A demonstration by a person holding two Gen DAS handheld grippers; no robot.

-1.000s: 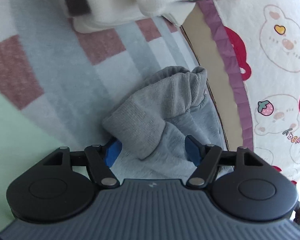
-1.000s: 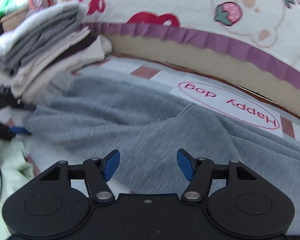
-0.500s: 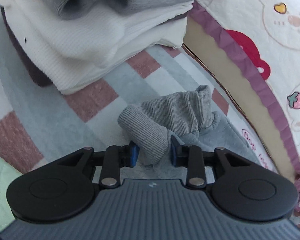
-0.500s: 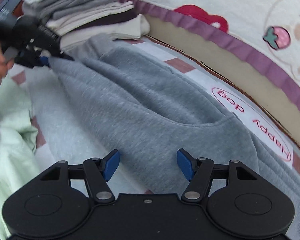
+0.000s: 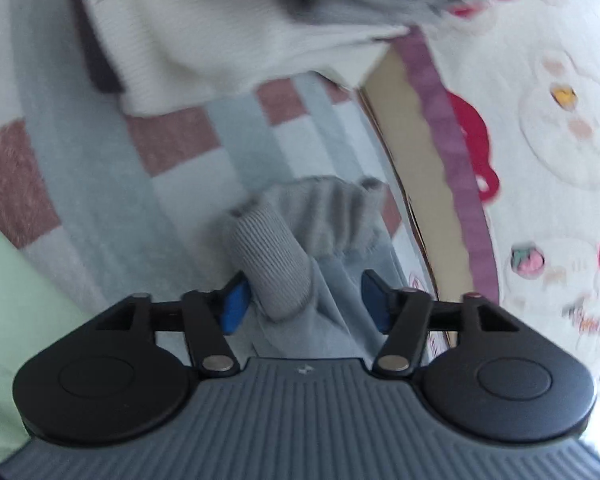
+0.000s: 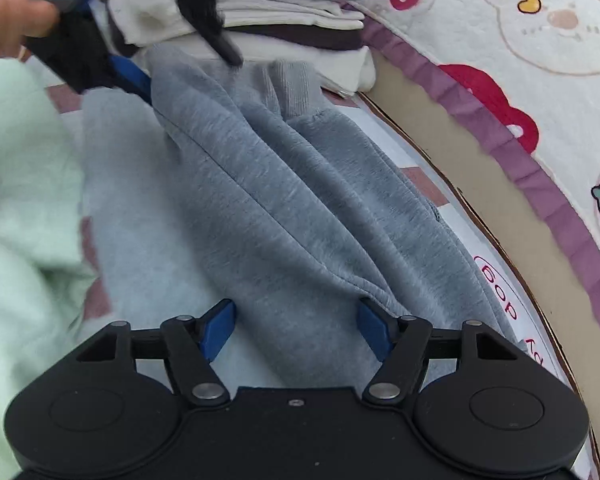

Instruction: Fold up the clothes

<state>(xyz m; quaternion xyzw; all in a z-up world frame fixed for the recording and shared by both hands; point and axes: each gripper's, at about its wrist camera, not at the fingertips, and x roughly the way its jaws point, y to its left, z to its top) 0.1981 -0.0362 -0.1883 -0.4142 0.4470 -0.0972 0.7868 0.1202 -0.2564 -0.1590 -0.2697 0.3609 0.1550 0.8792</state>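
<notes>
Left gripper (image 5: 304, 300) points down at the bed with its jaws opening; the ribbed cuff (image 5: 276, 268) of the grey sweatshirt (image 6: 284, 216) stands between the blue pads (image 5: 232, 304), brushing the nine o'clock pad and clear of the three o'clock one, so nothing is clamped. Right gripper (image 6: 294, 326) hovers low over the grey sweatshirt, jaws opening too, with a fold of the fabric lying between the pads but not pinched.

From the right wrist view, the sweatshirt runs from six o'clock up toward twelve, bunched in long ridges on a checked blanket (image 5: 172, 148) of pale blue, white and dusty red squares. A mint green cloth (image 6: 24, 216) lies at nine o'clock. At three o'clock a beige edge and a purple ruffle (image 6: 540, 176) border a white quilt (image 6: 548, 20) printed with bears and strawberries.

Farther off, at twelve o'clock, a stack of folded clothes (image 6: 300, 12) in white, grey and dark brown sits just beyond the cuff. At ten o'clock a hand (image 6: 4, 20) holds the left gripper, blurred.
</notes>
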